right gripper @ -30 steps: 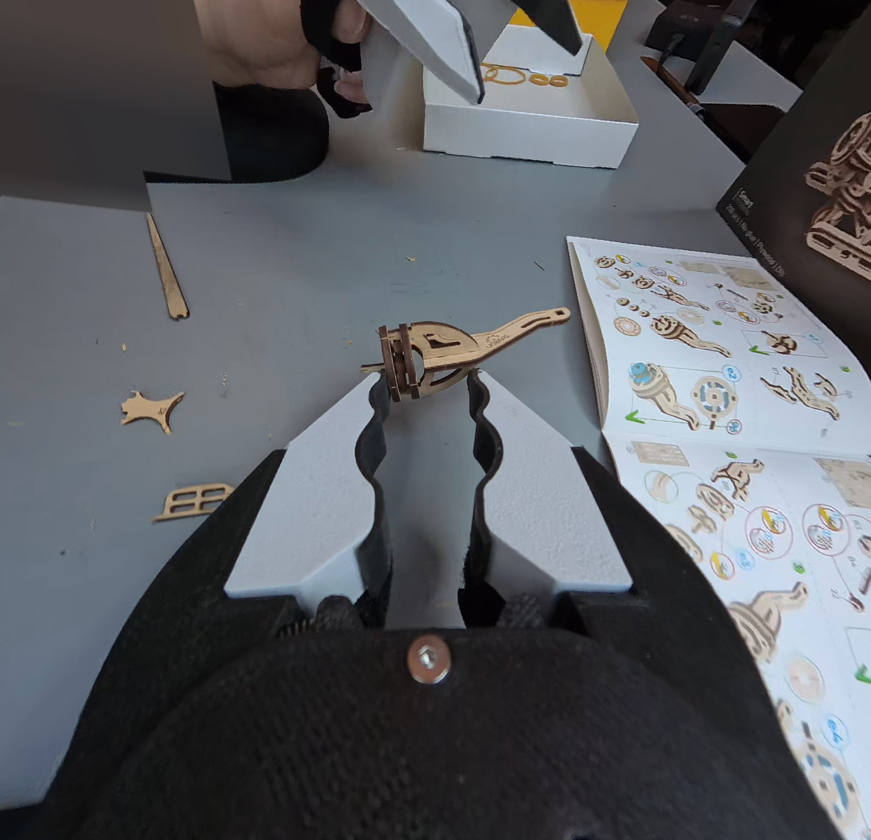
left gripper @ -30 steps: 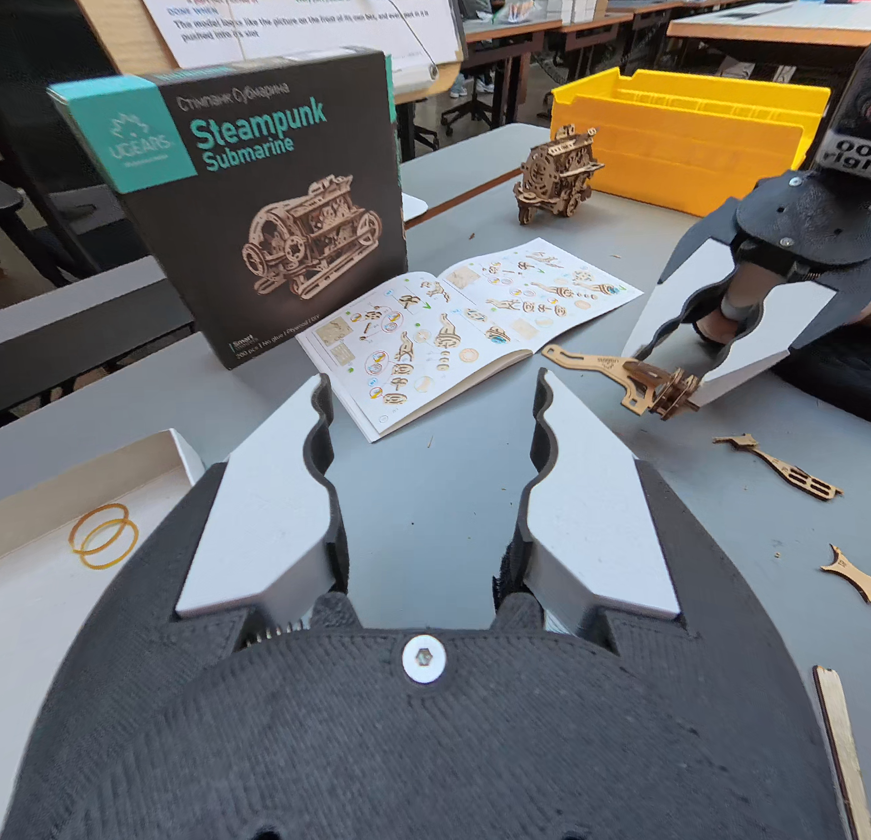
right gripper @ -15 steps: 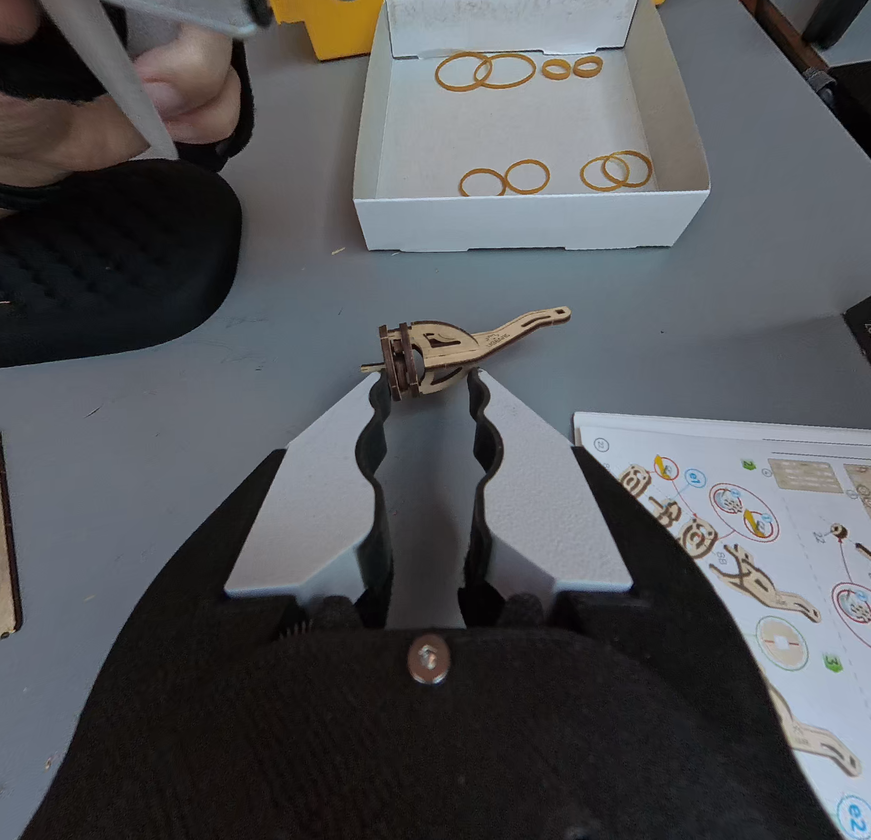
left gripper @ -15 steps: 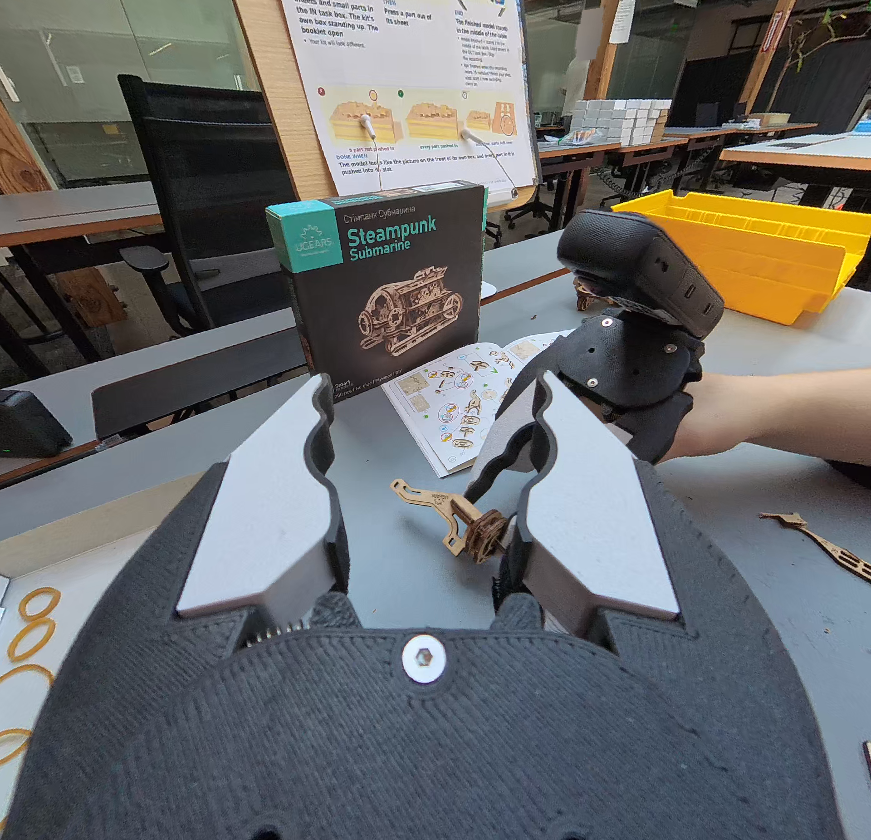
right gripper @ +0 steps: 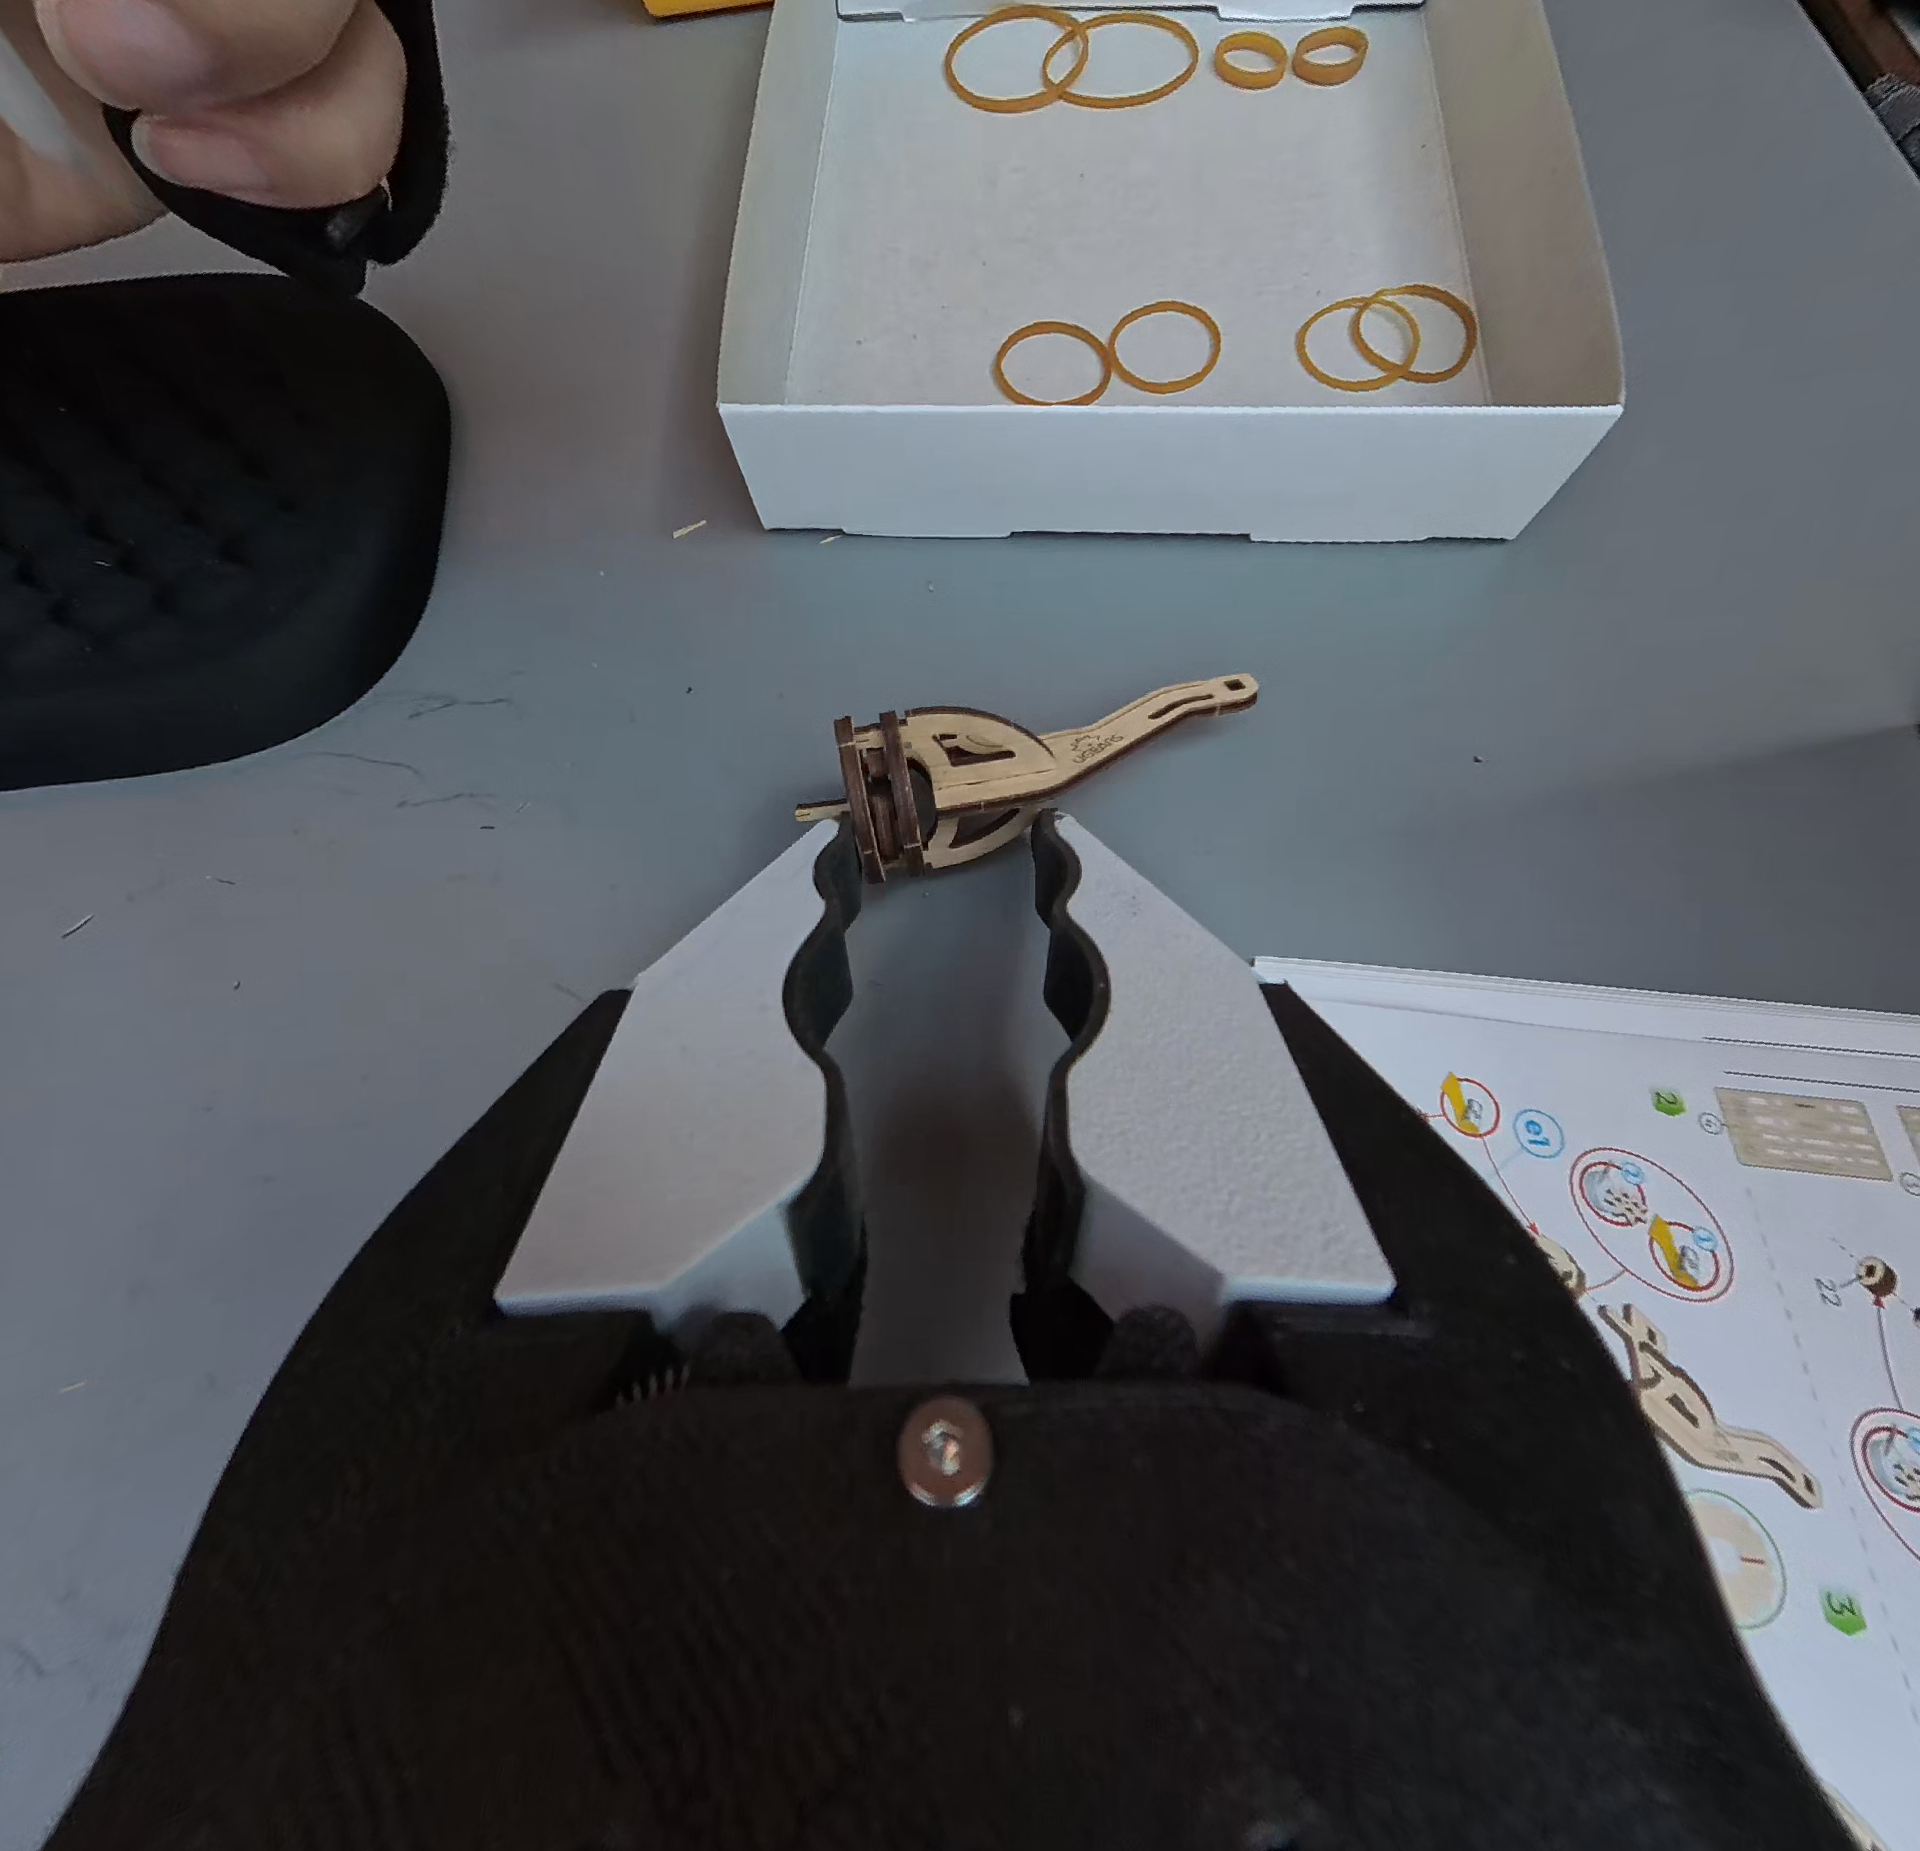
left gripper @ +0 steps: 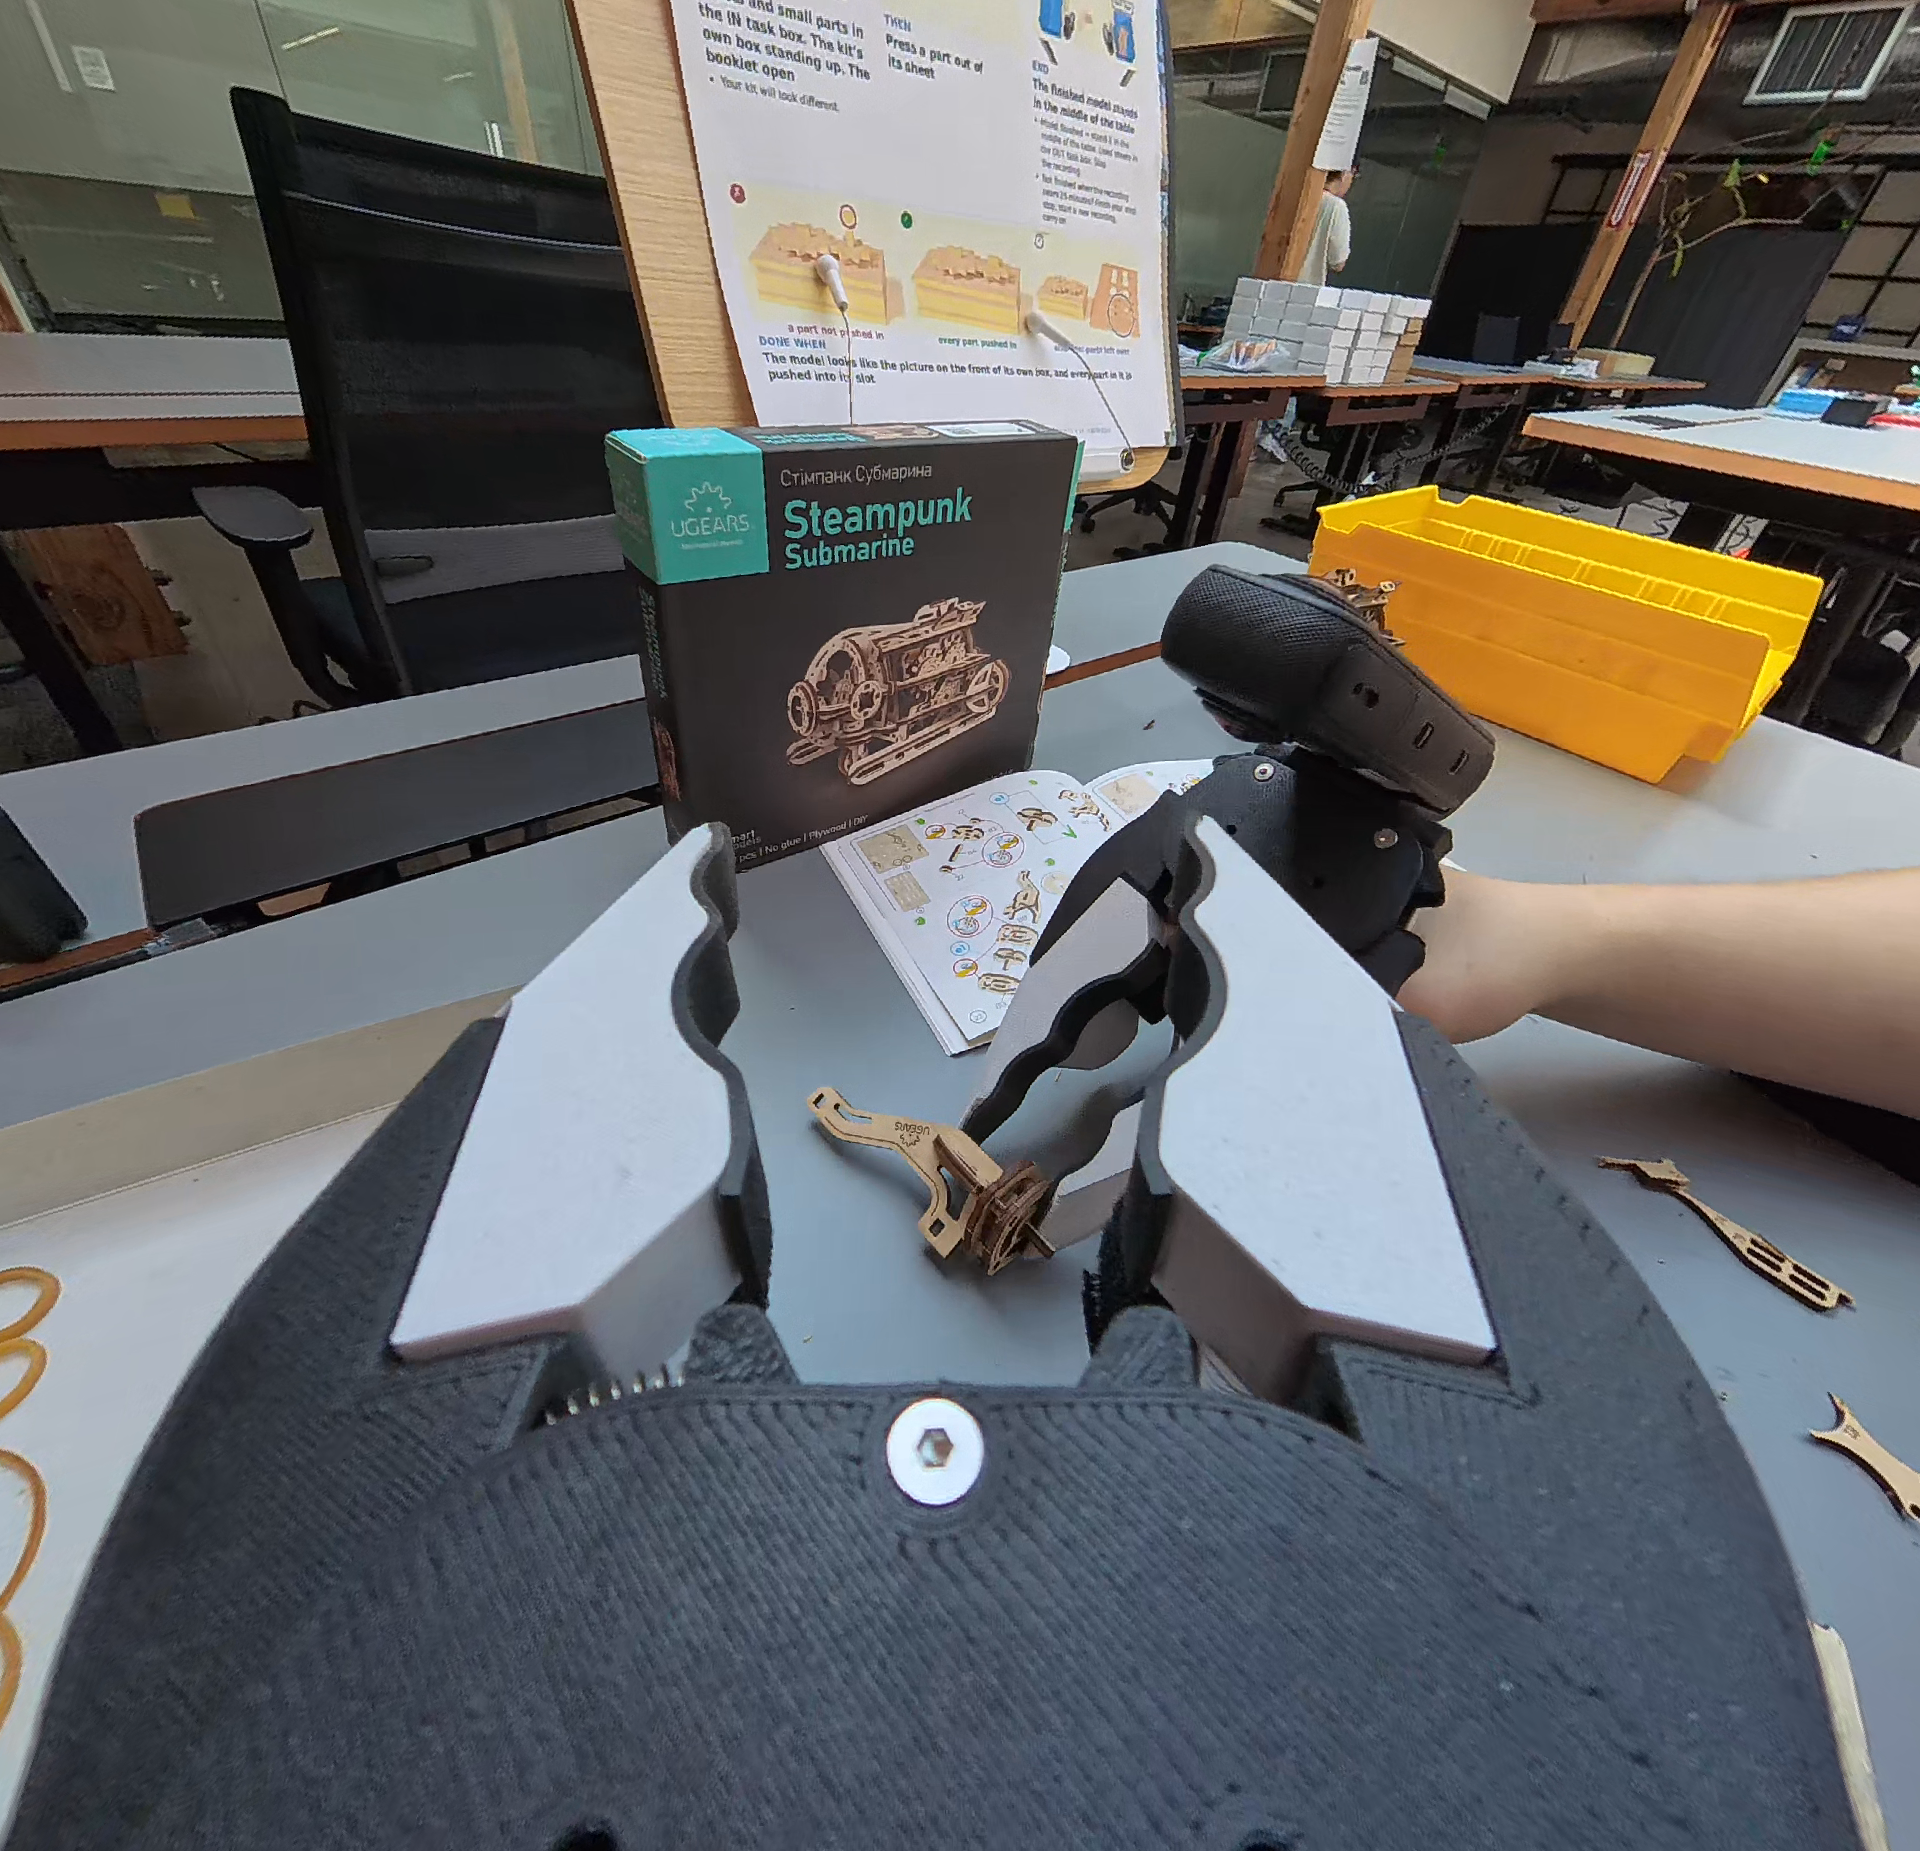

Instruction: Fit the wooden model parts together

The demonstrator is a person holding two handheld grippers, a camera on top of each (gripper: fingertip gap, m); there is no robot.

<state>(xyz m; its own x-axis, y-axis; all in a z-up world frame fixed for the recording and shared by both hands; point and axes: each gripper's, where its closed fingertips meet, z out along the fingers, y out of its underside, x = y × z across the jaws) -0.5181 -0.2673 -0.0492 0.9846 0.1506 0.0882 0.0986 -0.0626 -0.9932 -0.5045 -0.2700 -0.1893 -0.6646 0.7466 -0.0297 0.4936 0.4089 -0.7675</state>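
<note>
A grey counter [right gripper: 1351, 679] fills both views. At the upper centre of the left wrist view stands the dark model kit box [left gripper: 847, 638], with a yellow bin [left gripper: 1558, 627] at the upper right and the open instruction booklet [left gripper: 966, 928] just below the box. In the right wrist view's upper right sits a white cardboard tray [right gripper: 1143, 482] holding rubber bands [right gripper: 1070, 61]. The right tool [right gripper: 940, 845] pinches the wooden sub-assembly [right gripper: 966, 783] at frame centre, its slotted arm pointing toward the tray. The left tool [left gripper: 951, 1053] hangs with its jaws wide apart and empty, framing that same piece. Loose wooden parts [left gripper: 1730, 1235] lie at the right edge. A good fit likely calls for a steady right-hand hold while the left grips the arm squarely, not twisting the thin plywood.
</note>
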